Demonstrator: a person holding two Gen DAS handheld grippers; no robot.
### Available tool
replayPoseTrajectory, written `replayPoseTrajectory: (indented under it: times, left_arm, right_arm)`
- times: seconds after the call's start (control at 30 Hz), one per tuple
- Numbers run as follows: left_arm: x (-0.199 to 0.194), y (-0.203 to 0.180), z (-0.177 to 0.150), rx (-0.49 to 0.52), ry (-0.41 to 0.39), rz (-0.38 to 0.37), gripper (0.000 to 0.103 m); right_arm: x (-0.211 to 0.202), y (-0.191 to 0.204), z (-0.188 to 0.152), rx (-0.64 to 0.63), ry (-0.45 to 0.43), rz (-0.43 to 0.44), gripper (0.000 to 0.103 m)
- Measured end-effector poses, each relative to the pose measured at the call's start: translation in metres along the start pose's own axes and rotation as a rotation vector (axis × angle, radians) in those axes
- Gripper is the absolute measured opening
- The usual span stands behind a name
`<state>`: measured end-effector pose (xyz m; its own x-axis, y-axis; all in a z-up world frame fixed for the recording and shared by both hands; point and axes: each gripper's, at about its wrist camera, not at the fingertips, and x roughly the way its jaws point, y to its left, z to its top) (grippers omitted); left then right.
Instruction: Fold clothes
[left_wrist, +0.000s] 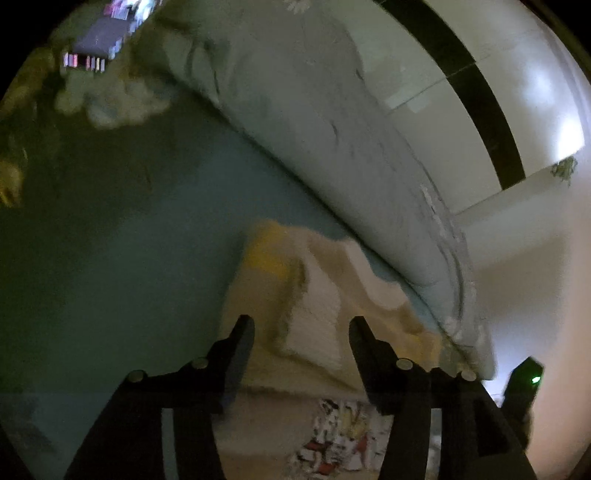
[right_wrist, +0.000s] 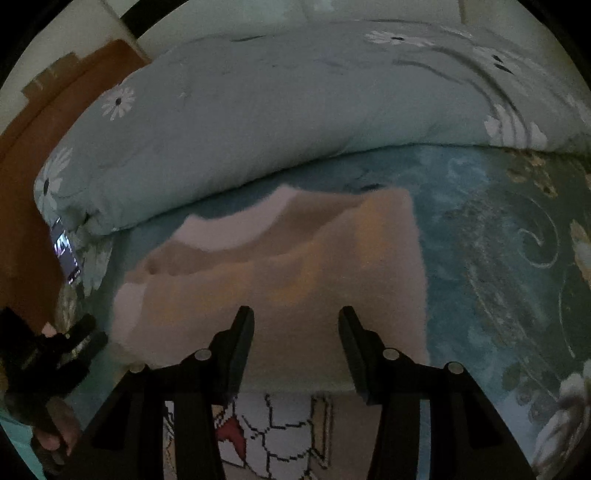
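Left wrist view: the left gripper (left_wrist: 301, 325) hovers with its jaws apart, holding nothing, over a cream and yellow knit garment (left_wrist: 314, 295). The garment lies rumpled on the blue floral bedspread (left_wrist: 129, 240), just beside the rolled pale quilt (left_wrist: 314, 110) that runs along its far side. It looks soft, limp and light, so it would likely sag and bunch when lifted; a raised ridge of fabric between the jaws seems a fair place to pinch. A printed picture (left_wrist: 343, 439) shows on its near part.

Right wrist view: the right gripper (right_wrist: 295, 321) also has its jaws apart and empty, above the same garment (right_wrist: 295, 266), which spreads broad and fuzzy up toward the quilt (right_wrist: 258, 110). Its straight edge on the side away from the quilt's end looks easiest to grasp. The left gripper (right_wrist: 79, 339) sits near the garment's other side.
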<state>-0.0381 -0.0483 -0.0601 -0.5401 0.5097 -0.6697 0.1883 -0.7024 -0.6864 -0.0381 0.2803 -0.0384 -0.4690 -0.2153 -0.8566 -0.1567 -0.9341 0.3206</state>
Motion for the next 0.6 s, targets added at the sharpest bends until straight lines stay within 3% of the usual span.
replayPoseTrajectory:
  times: [0.23,0.37,0.53,0.57,0.6]
  left_arm:
    - [0.013,0.000,-0.002,-0.037,0.066,-0.157,0.058]
    - [0.018,-0.004,-0.005,-0.020,0.073,-0.191,0.055]
    - [0.026,-0.001,-0.009,-0.026,0.072,-0.136,0.025]
    - [0.028,0.004,-0.009,-0.043,0.073,-0.127,0.014]
    - [0.029,0.006,-0.010,-0.050,0.070,-0.118,0.012]
  right_arm:
    - [-0.001,-0.008,-0.008,0.034,0.015,-0.011,0.049]
    - [0.001,-0.004,-0.007,0.034,0.018,-0.005,0.049]
    - [0.007,0.002,-0.003,0.015,0.030,0.002,0.049]
    - [0.008,0.004,-0.002,0.011,0.035,0.000,0.049]
    - [0.009,0.004,-0.001,0.008,0.038,-0.001,0.049]
